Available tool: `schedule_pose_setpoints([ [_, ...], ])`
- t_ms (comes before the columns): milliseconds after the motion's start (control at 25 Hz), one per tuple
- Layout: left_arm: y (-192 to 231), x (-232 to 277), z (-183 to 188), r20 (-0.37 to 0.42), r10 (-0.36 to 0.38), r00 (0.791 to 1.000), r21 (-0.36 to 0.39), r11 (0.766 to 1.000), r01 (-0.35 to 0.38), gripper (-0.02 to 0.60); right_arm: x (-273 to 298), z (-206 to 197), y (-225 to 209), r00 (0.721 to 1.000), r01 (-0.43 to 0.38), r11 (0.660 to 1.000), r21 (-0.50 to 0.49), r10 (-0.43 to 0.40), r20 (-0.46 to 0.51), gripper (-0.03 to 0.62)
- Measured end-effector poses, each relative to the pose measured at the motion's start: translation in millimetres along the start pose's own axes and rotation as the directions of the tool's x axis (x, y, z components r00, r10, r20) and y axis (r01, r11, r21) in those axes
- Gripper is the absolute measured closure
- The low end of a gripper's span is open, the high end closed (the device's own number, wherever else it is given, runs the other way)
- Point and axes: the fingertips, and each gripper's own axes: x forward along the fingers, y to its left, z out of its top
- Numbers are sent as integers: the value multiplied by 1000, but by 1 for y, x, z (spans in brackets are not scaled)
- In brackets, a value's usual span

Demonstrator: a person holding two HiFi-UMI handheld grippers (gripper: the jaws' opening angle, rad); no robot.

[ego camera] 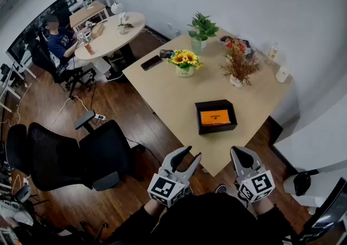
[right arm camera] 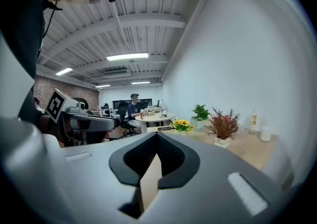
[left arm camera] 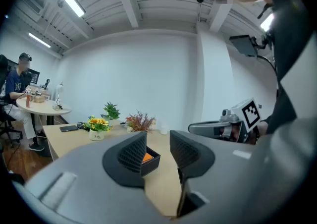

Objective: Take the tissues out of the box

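Note:
A black box (ego camera: pixel 217 103) lies on the wooden table (ego camera: pixel 162 95), and an orange tissue pack (ego camera: pixel 215 117) rests inside it. Both grippers hover off the table's near corner, short of the box. My left gripper (ego camera: pixel 190 156) has its jaws a little apart with nothing between them. In the left gripper view (left arm camera: pixel 158 141) the box (left arm camera: pixel 151 162) shows through that gap, far ahead. My right gripper (ego camera: pixel 244 154) is shut and empty; in its own view (right arm camera: pixel 157 141) the pads meet. The box is not visible in the right gripper view.
On the table's far side stand a sunflower pot (ego camera: pixel 185 61), a green plant (ego camera: pixel 202 28), a reddish dried plant (ego camera: pixel 240 68), a phone (ego camera: pixel 151 62) and a white cup (ego camera: pixel 282 74). Black office chairs (ego camera: pixel 103 154) stand at the left. A person sits at a round table (ego camera: pixel 108 35) beyond.

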Motion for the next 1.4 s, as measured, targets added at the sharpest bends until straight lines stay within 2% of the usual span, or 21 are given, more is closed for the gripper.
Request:
schedule_pose_setpoints([
  [160,40,24,-5,-57,-35,998,38,999,37,375,33,-1,-5,1000,-5,999,-48,4,-17,583],
  [320,68,63,-15,-149,-58,987,82,994,70,334,56,-16,-18,997,-11,996,-85,4,-81,471],
  [440,85,102,-33,-245,-69,967,111,989,99,327,76,-28,-43,994,-12,995,-100,1,-108,446],
  [560,98,146,-61,-372,-56,927,137,984,114,325,104,-44,-80,990,-17,993,-117,0,-143,428],
  [640,106,176,-86,-473,-34,881,148,982,117,324,131,-63,-108,978,-39,992,-119,14,-207,410],
  [720,113,202,-112,-572,-11,820,170,977,131,296,159,-93,-131,942,-98,987,-131,49,-333,388],
  [760,116,213,-124,-619,3,786,189,971,145,281,172,-110,-139,908,-142,979,-143,72,-412,372],
  [840,123,233,-145,-695,37,718,230,958,174,264,191,-143,-150,819,-250,953,-169,115,-562,349],
  [920,131,244,-159,-758,64,649,244,951,191,263,202,-165,-157,734,-353,916,-194,142,-664,313],
  [1000,136,248,-171,-810,78,581,237,950,203,263,210,-174,-158,681,-429,879,-210,162,-714,258],
  [1080,140,247,-180,-848,91,523,234,949,214,262,217,-177,-155,647,-477,856,-200,188,-739,226],
  [1200,143,249,-189,-877,116,466,241,945,220,262,230,-181,-151,604,-524,832,-183,211,-769,214],
  [1280,144,251,-192,-891,124,436,241,944,225,263,236,-186,-150,575,-544,819,-181,207,-792,216],
  [1400,145,252,-198,-911,114,397,218,949,227,264,240,-195,-150,538,-550,818,-169,192,-821,241],
])
